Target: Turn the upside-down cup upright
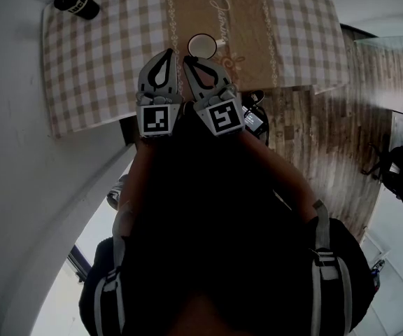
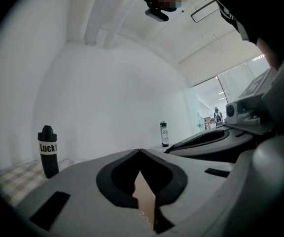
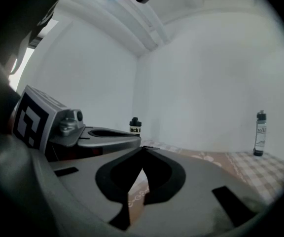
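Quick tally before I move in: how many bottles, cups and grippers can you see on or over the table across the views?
Bottles: 2 (black bottle, slim bottle with a dark cap)
Cups: 1 (cup, white, on the brown runner)
Grippers: 2 (left gripper, right gripper, both shut and empty)
Total: 5

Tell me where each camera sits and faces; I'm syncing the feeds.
Head view: on the person's head, looking steeply down past their torso at the left gripper, right gripper and white cup.
Left gripper view: on the left gripper, level along its shut jaws toward a black bottle; the person looms above.
Right gripper view: likewise along its shut jaws, across the tablecloth.
Shared by all: the black bottle.
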A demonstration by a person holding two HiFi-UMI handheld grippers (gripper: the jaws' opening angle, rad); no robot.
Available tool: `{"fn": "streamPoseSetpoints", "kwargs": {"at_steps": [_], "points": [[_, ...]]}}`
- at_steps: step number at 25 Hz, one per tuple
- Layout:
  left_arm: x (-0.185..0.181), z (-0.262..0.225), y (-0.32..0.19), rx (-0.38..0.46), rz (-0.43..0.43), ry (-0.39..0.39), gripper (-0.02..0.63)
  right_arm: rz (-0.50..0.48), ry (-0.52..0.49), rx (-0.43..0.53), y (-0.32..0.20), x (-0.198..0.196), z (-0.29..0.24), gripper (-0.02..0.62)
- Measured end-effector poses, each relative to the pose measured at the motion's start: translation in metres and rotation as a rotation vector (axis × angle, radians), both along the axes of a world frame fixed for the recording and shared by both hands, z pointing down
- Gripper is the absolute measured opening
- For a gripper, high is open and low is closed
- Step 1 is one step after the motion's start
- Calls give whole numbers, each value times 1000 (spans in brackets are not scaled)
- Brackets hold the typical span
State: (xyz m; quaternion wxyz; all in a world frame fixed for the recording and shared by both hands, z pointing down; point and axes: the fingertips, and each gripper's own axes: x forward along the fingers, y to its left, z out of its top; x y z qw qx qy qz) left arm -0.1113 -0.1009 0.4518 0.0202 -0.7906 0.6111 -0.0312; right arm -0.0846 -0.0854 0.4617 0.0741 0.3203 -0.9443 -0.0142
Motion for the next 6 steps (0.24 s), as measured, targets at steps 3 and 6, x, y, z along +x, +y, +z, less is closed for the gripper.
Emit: {"fn": "streamPoseSetpoints", "kwargs": {"at_steps": [3, 6], "points": [[-1, 5, -2, -15, 0, 0, -11, -16, 7, -1, 0, -2, 2, 3], [-3, 10, -6, -25, -5, 7, -12, -29, 12, -4, -1, -3, 4, 2]]}}
